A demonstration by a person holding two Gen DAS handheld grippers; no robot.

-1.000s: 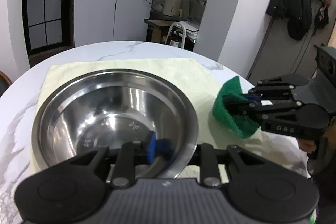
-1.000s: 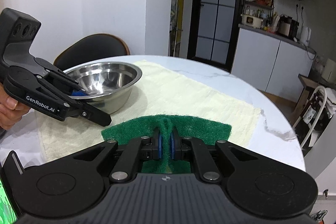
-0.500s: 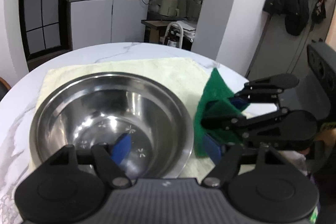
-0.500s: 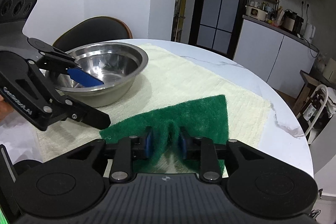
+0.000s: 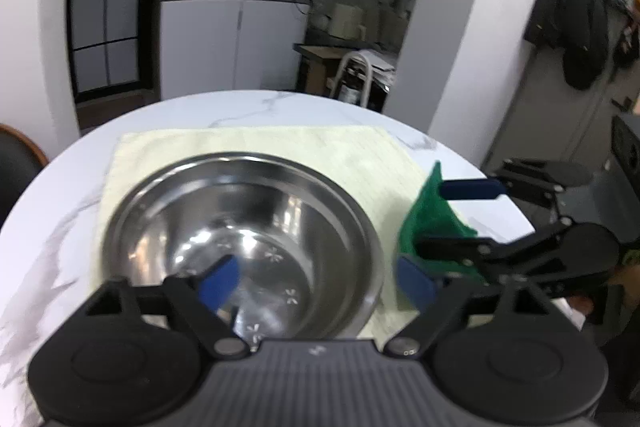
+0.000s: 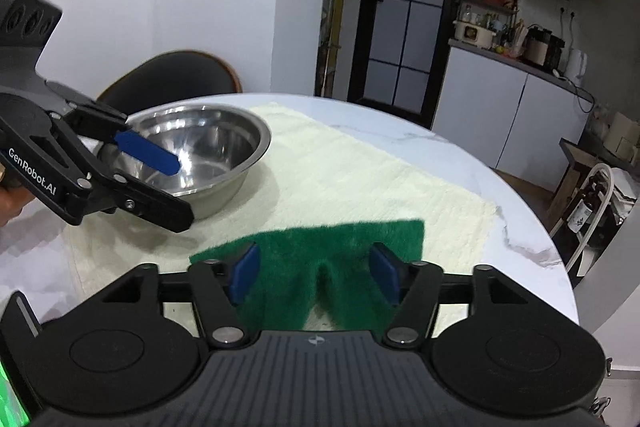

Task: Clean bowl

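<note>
- Stainless steel bowl (image 5: 240,247): upright on the pale yellow cloth, its near rim straddled by the left gripper's spread fingers; inside is shiny, with small star-shaped marks on the bottom. In the right wrist view the bowl (image 6: 200,155) stands ahead and to the left of the right gripper.
- Left gripper (image 5: 316,285): jaws wide apart, gripping nothing. One blue pad (image 5: 219,283) hangs inside the bowl over its bottom; the other blue pad (image 5: 416,285) sits outside the rim, beside the green pad. Whether either pad touches the metal cannot be told. In the right wrist view it (image 6: 156,179) reaches in from the left, upper finger over the bowl, lower finger outside the wall.
- Green scouring pad (image 6: 320,267): lies on the cloth between the right gripper's fingers, with a raised crease at its middle; its far edge is flat. In the left wrist view it (image 5: 436,227) stands up in a peak, just to the right of the bowl.
- Right gripper (image 6: 316,277): jaws wide apart, the blue pads clear of the crease on either side; nothing clamped.
- Pale yellow cloth (image 6: 360,179): spread flat under bowl and pad.
- Round white marble table (image 6: 520,227): carries the cloth.
- Black chair (image 6: 172,79): beyond the bowl, at the table's far edge.
- White kitchen cabinets (image 5: 232,47): well beyond the table, appliances on top.
- Dark jacket (image 5: 580,19): hanging on the wall, far right.
</note>
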